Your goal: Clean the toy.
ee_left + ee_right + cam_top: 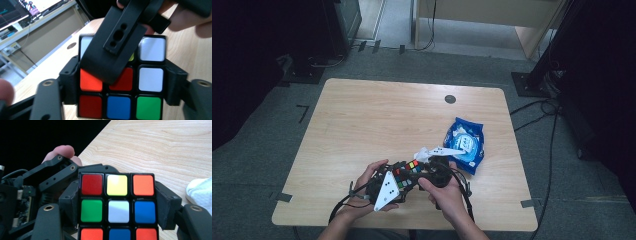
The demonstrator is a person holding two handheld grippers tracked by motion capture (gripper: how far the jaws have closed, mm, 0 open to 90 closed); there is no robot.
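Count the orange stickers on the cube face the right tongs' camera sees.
3 on the cube: one in the top row's right corner, two in the bottom row's left and right corners. That bottom row is cut off by the frame edge.

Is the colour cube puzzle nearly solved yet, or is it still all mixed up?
Not nearly. Done: the cube is up off the table, clamped between the right gripper jaws. In hand: the left gripper brackets it too, jaws at its sides. Left: both visible faces mix red, orange, white, blue, green and yellow, so nearly all the sorting remains.
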